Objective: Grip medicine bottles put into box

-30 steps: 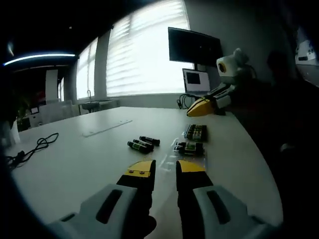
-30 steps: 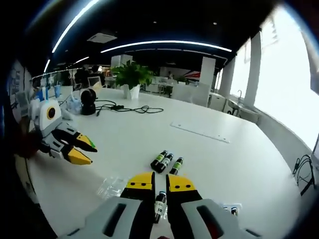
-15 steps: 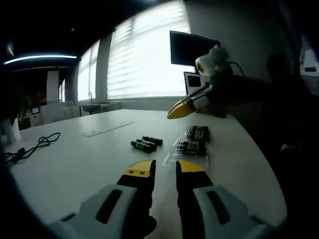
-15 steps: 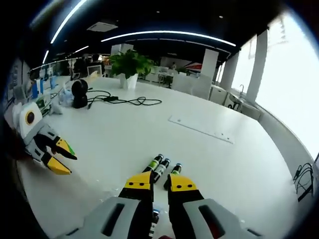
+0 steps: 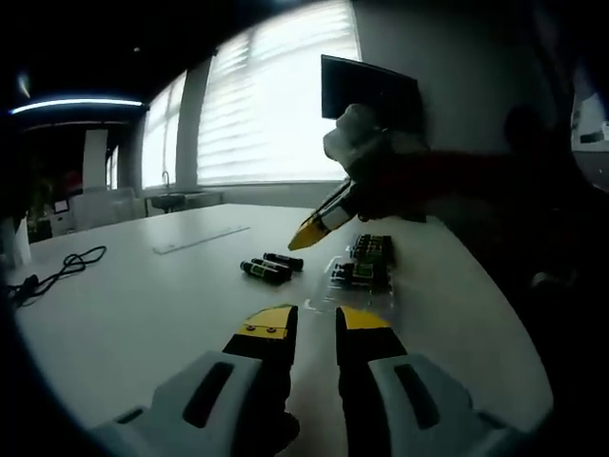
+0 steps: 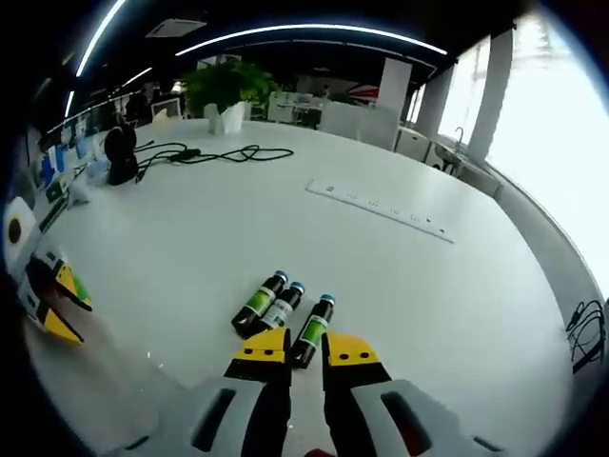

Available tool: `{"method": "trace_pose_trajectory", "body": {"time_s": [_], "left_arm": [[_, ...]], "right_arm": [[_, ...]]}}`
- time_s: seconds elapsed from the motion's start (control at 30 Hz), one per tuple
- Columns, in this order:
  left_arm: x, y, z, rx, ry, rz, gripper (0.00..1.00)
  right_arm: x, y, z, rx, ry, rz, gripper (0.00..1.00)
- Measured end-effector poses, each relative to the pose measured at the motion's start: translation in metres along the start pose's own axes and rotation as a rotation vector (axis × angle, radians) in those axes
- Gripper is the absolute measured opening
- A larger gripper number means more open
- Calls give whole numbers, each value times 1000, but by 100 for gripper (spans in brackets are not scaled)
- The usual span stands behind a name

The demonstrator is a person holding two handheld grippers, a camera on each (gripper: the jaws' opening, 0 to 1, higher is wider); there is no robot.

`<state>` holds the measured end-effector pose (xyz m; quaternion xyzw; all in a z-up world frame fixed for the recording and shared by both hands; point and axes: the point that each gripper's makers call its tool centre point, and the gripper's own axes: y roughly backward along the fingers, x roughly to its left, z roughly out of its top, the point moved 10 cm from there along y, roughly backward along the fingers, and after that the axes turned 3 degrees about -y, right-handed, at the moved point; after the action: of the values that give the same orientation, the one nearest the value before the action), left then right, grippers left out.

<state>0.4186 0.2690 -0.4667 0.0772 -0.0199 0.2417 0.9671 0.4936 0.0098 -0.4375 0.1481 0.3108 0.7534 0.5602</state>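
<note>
Left gripper view: left gripper (image 5: 315, 322) low over the white table (image 5: 143, 305), jaws spread, nothing between them. Ahead, three medicine bottles (image 5: 269, 268) lying side by side on the tabletop, well apart from the yellow tips. Just right of them a clear plastic box (image 5: 360, 279) with a few dark bottles already inside. Above the box and bottles, the right gripper (image 5: 309, 233) coming in from the right, tips tilted down toward the loose bottles, blurred; whether its jaws are parted cannot be told here. Farther off: a flat strip (image 5: 201, 239) on the table, a black cable (image 5: 59, 270) at the left edge, a dark monitor (image 5: 369, 89) against bright blinds (image 5: 271, 105).

Right gripper view: right gripper (image 6: 304, 347) with jaws slightly apart, gripping nothing, tips just short of the nearest of the three medicine bottles (image 6: 279, 312), whose base sits at the gap between the tips. Bottles lying parallel, caps pointing away, green labels up. Left gripper (image 6: 57, 303) at the left edge, jaws parted. Crinkled clear plastic (image 6: 133, 367) near the lower left. Beyond: a long flat strip (image 6: 381, 209), a coiled black cable (image 6: 205, 154), a potted plant (image 6: 221, 90), a small black object (image 6: 119, 157) at the far left.
</note>
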Motion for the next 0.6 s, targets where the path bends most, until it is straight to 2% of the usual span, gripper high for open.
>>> {"method": "trace_pose_trajectory", "body": {"time_s": [0.13, 0.33, 0.43, 0.6], "left_arm": [[0, 1, 2, -9, 0, 1, 11], [-3, 0, 0, 0, -2, -7, 11], [-4, 0, 0, -4, 1, -12, 11], [-4, -2, -4, 8, 5, -16, 11]], "right_arm": [[-3, -8, -1, 10, -15, 4, 10], [-6, -22, -4, 58, -55, 10, 10], [-6, -24, -5, 68, -16, -16, 8], [-7, -25, -8, 90, -24, -18, 7]]}}
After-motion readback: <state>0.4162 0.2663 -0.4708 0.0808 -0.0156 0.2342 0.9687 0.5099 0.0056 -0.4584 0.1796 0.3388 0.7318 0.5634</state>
